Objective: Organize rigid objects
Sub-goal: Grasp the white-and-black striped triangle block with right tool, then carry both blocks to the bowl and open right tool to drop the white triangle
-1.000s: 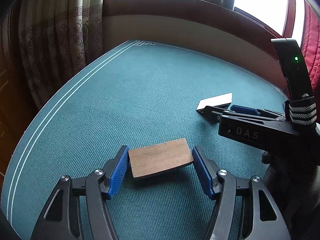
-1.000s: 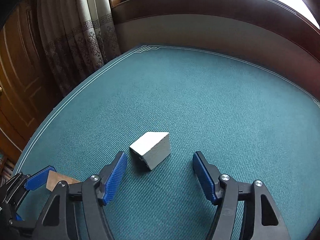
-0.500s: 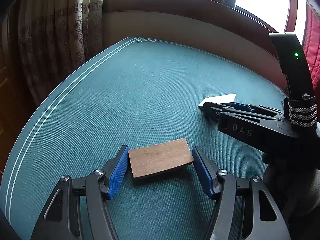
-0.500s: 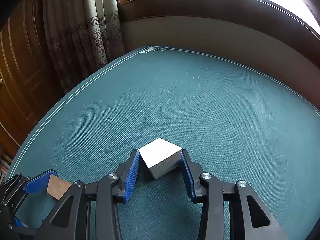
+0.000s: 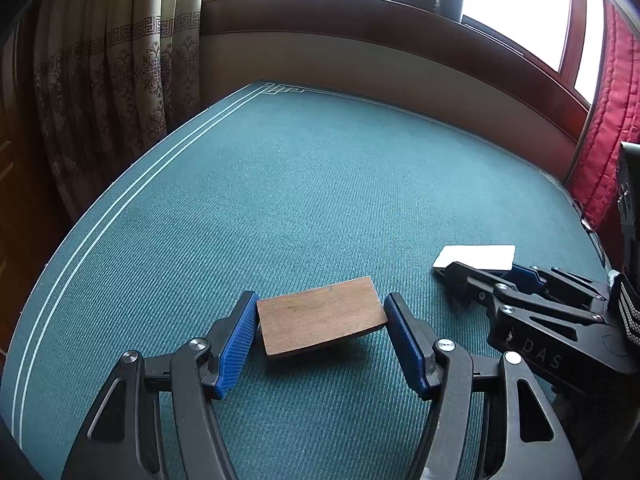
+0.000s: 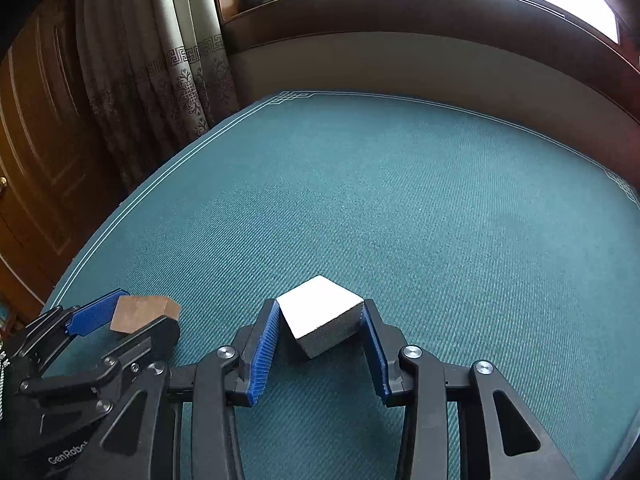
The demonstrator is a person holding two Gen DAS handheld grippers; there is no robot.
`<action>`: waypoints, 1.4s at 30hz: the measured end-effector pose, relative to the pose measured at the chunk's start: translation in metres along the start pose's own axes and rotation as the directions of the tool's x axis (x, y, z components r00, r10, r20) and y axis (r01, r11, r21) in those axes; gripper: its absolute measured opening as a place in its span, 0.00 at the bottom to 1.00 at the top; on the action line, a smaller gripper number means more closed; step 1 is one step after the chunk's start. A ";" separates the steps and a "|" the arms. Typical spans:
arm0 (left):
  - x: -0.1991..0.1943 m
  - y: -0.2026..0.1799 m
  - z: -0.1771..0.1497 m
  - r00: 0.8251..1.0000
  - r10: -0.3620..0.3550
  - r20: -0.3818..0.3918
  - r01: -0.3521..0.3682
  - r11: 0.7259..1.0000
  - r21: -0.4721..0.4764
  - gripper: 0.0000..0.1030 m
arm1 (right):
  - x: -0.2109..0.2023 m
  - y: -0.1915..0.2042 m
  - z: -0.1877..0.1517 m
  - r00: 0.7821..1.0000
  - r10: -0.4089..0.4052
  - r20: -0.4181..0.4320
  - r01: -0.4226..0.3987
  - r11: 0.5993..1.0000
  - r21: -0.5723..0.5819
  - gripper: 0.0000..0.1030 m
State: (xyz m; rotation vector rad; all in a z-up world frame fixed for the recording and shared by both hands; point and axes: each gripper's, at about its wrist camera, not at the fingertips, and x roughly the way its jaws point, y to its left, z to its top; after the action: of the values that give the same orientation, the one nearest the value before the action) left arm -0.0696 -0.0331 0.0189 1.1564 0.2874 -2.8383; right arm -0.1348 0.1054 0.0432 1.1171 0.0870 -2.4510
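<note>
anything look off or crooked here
Nothing is spilled or damaged. Only the white block sits askew: the right claw pinches it corner-forward, not square to the pads. The wood block sits fairly straight in the left claw, its right end raised off the green mat.

Two blocks are showing in all: one brown wooden block (image 5: 322,326) and one white block (image 6: 320,314). Two grippers are working here, a left gripper (image 5: 320,340) and a right gripper (image 6: 320,344). One green desk (image 5: 320,200) is carrying everything.
</note>
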 end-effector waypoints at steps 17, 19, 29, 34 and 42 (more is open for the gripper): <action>-0.011 -0.010 -0.004 0.999 -0.032 0.040 0.032 0.999 0.023 0.63 | -0.068 -0.020 -0.050 0.999 -0.013 0.042 0.009 0.995 0.096 0.42; -0.014 -0.015 -0.005 0.998 -0.035 0.044 0.034 0.999 0.035 0.63 | -0.074 -0.022 -0.055 0.999 -0.018 0.045 0.013 0.994 0.111 0.42; -0.026 -0.039 -0.018 0.997 -0.059 0.041 0.055 0.994 0.092 0.63 | -0.113 -0.040 -0.080 0.996 -0.042 0.078 0.029 0.987 0.157 0.42; -0.029 -0.049 -0.024 0.997 -0.073 0.020 0.071 0.992 0.100 0.63 | -0.132 -0.054 -0.089 0.993 -0.061 0.098 0.042 0.982 0.185 0.42; -0.040 -0.073 -0.033 0.995 -0.096 0.013 0.093 0.986 0.136 0.63 | -0.164 -0.080 -0.101 0.982 -0.124 0.139 0.091 0.971 0.223 0.42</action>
State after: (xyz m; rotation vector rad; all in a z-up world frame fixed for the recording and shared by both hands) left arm -0.0278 0.0442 0.0339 1.1668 0.1542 -2.9917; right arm -0.0027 0.2613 0.0854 1.0307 -0.1744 -2.6856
